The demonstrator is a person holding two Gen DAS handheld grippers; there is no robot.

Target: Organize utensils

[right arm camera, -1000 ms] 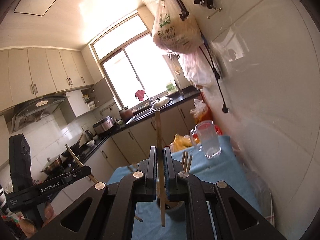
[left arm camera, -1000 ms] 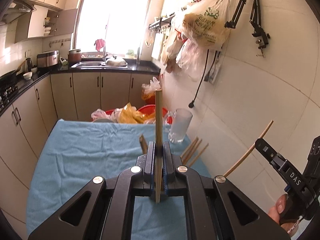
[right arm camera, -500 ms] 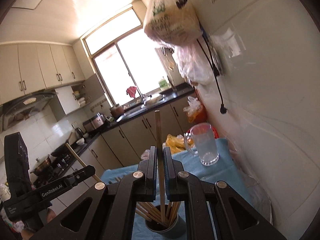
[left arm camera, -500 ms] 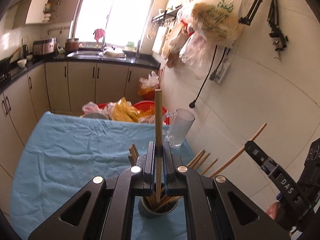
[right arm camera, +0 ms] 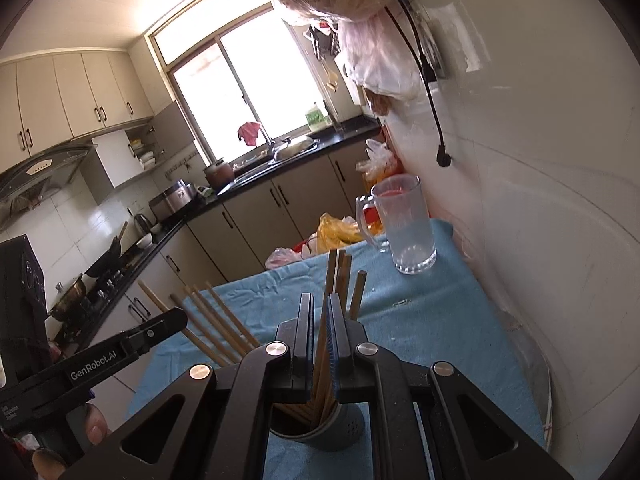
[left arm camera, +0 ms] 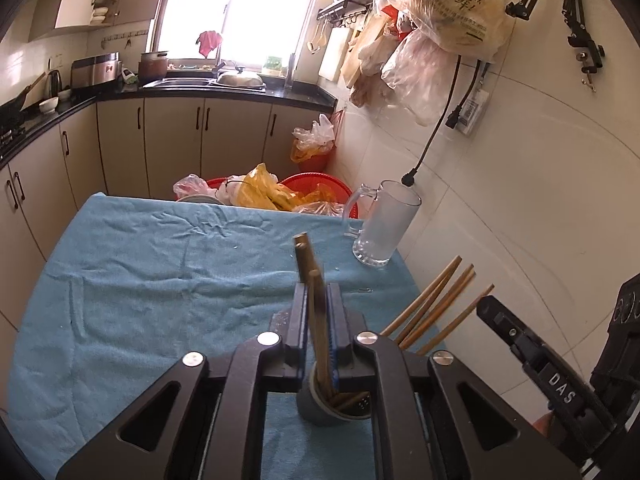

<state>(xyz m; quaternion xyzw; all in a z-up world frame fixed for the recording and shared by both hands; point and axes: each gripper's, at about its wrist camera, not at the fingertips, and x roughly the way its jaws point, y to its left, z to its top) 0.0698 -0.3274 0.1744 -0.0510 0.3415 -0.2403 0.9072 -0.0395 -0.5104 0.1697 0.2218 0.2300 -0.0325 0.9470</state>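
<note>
While both grippers sit over the grey holder, we note it stands on the blue cloth and holds a fan of wooden chopsticks. Left gripper: jaws narrow, one chopstick between them, its lower end inside the holder — pad contact not clear. Right gripper: likewise narrow around a chopstick. One empty glass mug stands near the wall. Chopstick count: at least eight, bundle partly hidden.
</note>
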